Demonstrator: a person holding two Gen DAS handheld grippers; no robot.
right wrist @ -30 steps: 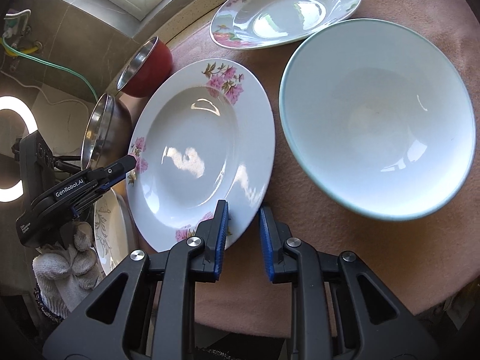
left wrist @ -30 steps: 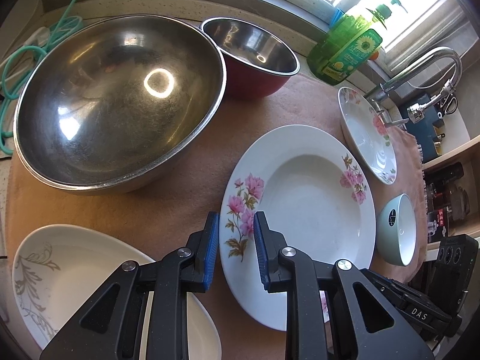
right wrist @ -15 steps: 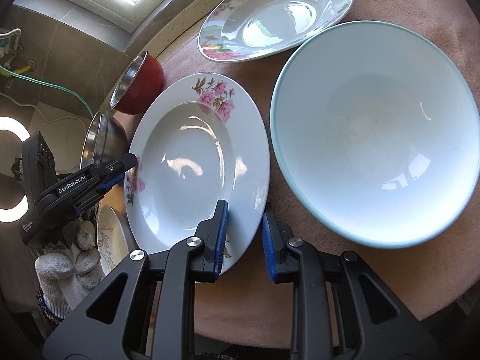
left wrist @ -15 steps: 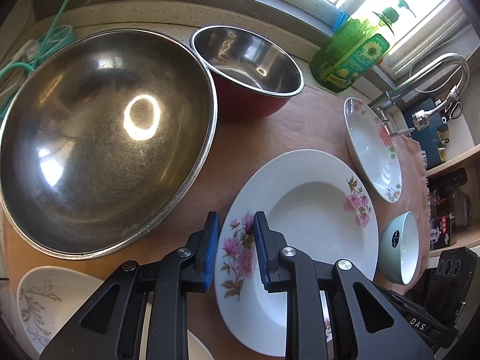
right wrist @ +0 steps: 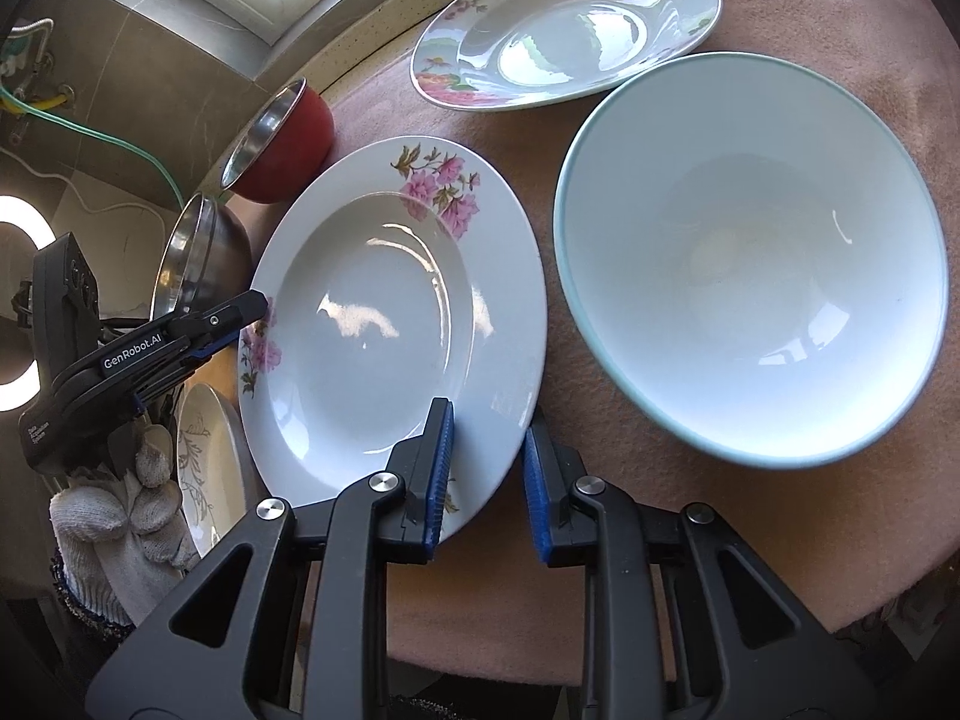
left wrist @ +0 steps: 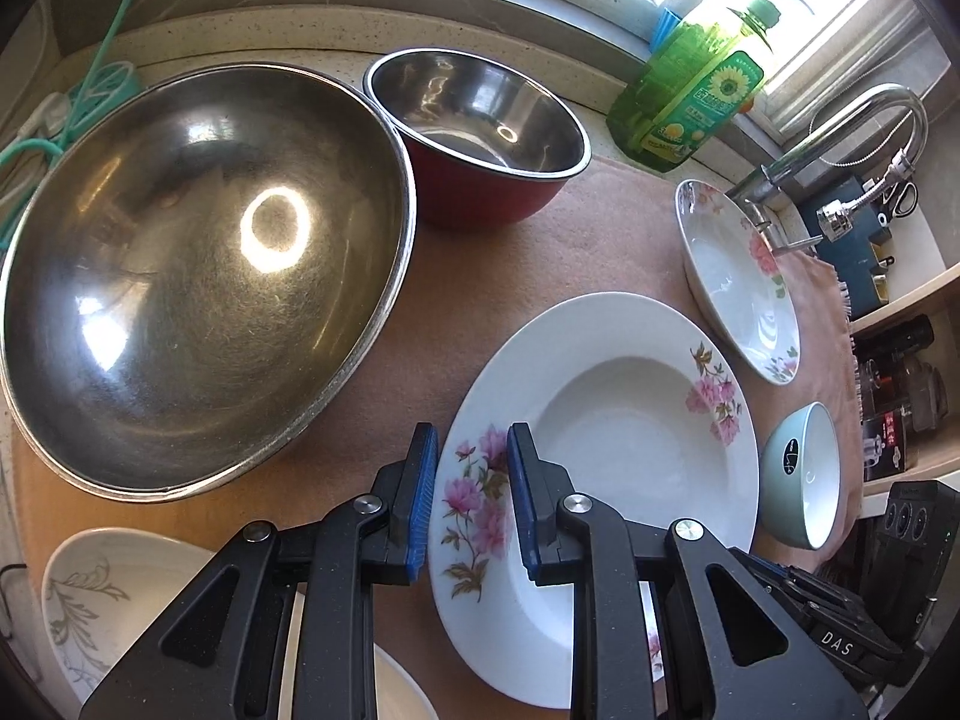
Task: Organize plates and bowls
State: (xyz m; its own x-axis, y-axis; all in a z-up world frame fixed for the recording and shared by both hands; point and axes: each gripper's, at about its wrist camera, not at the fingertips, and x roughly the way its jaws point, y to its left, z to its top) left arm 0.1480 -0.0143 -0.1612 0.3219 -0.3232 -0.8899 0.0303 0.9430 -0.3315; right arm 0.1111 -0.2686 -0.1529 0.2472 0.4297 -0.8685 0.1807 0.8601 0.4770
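A white deep plate with pink flowers [left wrist: 630,420] [right wrist: 384,324] lies on the pink mat. My left gripper [left wrist: 471,501] is open, its jaws astride the plate's left rim. My right gripper [right wrist: 489,483] is open, its jaws astride the plate's near right rim. The left gripper [right wrist: 198,330] also shows in the right wrist view at the plate's far side. A second floral plate [left wrist: 738,282] [right wrist: 564,24] lies beyond. A pale green bowl [right wrist: 750,258] [left wrist: 804,474] sits right of the plate.
A large steel bowl [left wrist: 198,264] and a red steel bowl [left wrist: 480,138] stand at the back left. A white plate with grey leaf pattern [left wrist: 102,600] lies near left. A green soap bottle [left wrist: 690,90] and a tap [left wrist: 852,126] are at the back right.
Both grippers moved in closer onto the floral plate's rim. The left view shifted right and forward; the leaf plate slid further out of view.
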